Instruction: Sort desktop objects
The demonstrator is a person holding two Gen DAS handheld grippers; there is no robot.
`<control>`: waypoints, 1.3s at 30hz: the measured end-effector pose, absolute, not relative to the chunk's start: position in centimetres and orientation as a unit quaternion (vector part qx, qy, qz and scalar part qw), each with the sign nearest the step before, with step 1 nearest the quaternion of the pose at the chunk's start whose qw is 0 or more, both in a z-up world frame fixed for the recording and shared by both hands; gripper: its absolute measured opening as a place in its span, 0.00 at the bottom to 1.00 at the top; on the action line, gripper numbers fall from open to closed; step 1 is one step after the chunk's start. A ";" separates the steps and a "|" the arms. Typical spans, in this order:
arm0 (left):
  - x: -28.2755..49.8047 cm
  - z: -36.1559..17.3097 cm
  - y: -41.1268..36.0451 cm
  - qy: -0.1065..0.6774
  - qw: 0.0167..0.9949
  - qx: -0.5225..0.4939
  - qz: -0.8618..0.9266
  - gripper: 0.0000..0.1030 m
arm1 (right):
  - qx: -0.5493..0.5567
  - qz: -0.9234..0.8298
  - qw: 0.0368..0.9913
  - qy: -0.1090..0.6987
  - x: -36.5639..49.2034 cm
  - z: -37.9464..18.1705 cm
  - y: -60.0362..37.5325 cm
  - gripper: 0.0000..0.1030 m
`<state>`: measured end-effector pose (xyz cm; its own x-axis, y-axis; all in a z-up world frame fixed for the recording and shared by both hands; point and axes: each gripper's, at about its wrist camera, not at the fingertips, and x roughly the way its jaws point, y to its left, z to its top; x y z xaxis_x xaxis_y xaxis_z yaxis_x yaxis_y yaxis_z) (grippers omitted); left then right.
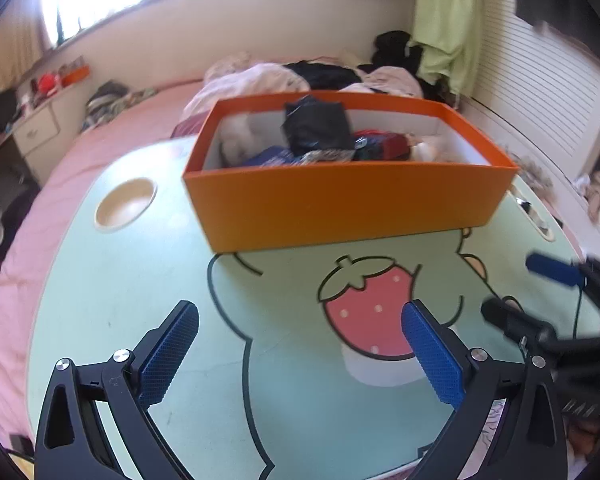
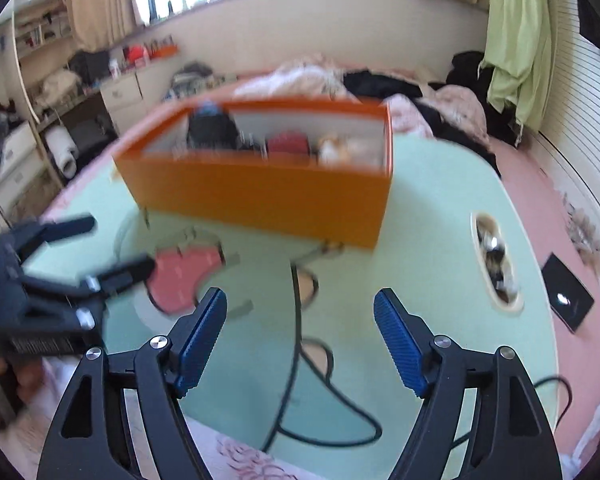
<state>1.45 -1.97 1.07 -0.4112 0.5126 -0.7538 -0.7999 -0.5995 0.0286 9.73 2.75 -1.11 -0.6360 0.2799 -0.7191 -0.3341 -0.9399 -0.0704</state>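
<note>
An orange box (image 1: pixel 352 204) stands on the mint-green lap table (image 1: pixel 148 280) at its far side; it also shows blurred in the right wrist view (image 2: pixel 268 192). Inside lie a black pouch (image 1: pixel 318 126), a red item (image 1: pixel 384 144), white soft things (image 1: pixel 236 136) and several other small items. My left gripper (image 1: pixel 300 344) is open and empty above the strawberry picture (image 1: pixel 370 308). My right gripper (image 2: pixel 300 336) is open and empty above the table's near part. The right gripper shows at the right edge of the left wrist view (image 1: pixel 532 292), and the left gripper at the left of the right wrist view (image 2: pixel 108 248).
The table has a round cup recess (image 1: pixel 126 204) at the far left and a slot with small items (image 2: pixel 496 260) on the right. It rests on a pink bed (image 2: pixel 540 200). A black phone (image 2: pixel 568 296) lies on the bed. Clothes (image 1: pixel 300 76) are piled behind the box.
</note>
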 end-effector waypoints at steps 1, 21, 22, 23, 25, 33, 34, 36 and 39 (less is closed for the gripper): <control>1.3 0.5 -1.9 0.201 0.397 -0.377 0.813 0.99 | -0.397 0.901 0.173 0.034 9.8 -1.6 2.7 0.74; 1.0 -0.7 -2.1 0.216 0.395 -0.391 0.803 1.00 | -0.414 0.893 0.176 0.015 9.5 -3.6 3.2 1.00; 1.0 -0.7 -2.1 0.216 0.395 -0.391 0.803 1.00 | -0.414 0.893 0.176 0.015 9.5 -3.6 3.2 1.00; 1.0 -0.7 -2.1 0.216 0.396 -0.390 0.803 1.00 | -0.414 0.893 0.176 0.015 9.6 -3.6 3.3 1.00; 1.0 -0.6 -2.1 0.216 0.396 -0.390 0.803 1.00 | -0.414 0.893 0.176 0.016 9.5 -3.5 3.2 1.00; 1.0 -0.6 -2.0 0.217 0.396 -0.390 0.803 1.00 | -0.414 0.893 0.176 0.015 9.5 -3.5 3.2 1.00; 1.0 -0.6 -2.0 0.217 0.396 -0.390 0.803 1.00 | -0.414 0.893 0.176 0.015 9.5 -3.5 3.2 1.00; 1.0 -0.6 -2.0 0.217 0.396 -0.390 0.803 1.00 | -0.414 0.893 0.176 0.016 9.5 -3.5 3.2 1.00; 1.0 -0.6 -2.0 0.217 0.396 -0.390 0.803 1.00 | -0.414 0.893 0.176 0.015 9.5 -3.5 3.2 1.00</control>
